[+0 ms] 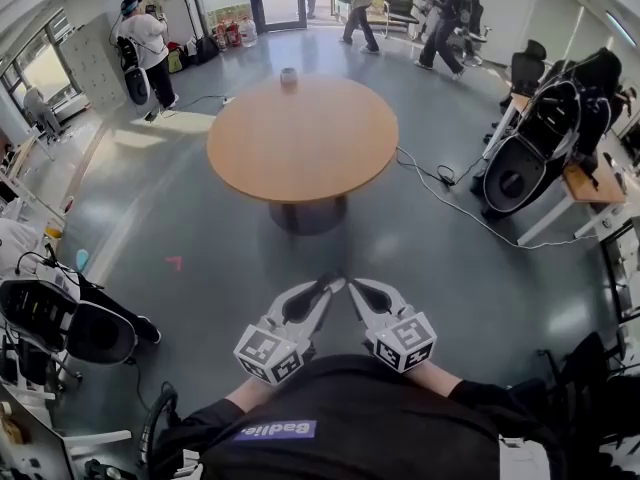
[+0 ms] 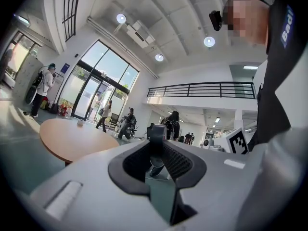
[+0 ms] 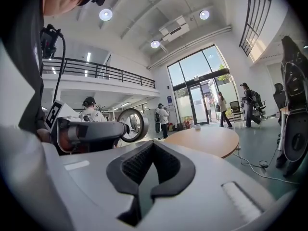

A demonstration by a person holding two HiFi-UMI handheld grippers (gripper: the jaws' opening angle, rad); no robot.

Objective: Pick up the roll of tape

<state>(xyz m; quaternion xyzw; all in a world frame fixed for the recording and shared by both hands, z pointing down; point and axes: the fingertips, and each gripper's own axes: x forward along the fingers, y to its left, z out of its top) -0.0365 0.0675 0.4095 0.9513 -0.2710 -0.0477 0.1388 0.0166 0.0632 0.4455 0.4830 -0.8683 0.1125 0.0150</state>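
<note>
- While both grippers are held far from it, the roll of tape (image 1: 289,76) stands on the far edge of the round wooden table (image 1: 300,153), small and alone there.
- Nothing touches the roll, and a wide piece of grey floor (image 1: 230,238) lies between the table and the person.
- The left gripper (image 1: 338,282) is held close to the person's body; its jaws stand a little apart and there is nothing between them.
- The right gripper (image 1: 356,286) is beside it, and the tips of the two grippers almost meet; its jaws are nearly together with only a thin slit, and it holds nothing.
- A cable (image 1: 440,178) runs over the floor to the right of the table.
- Behind the table, a person in a white top (image 1: 148,43) stands at the left and two people (image 1: 360,8) are near the glass doors.
</note>
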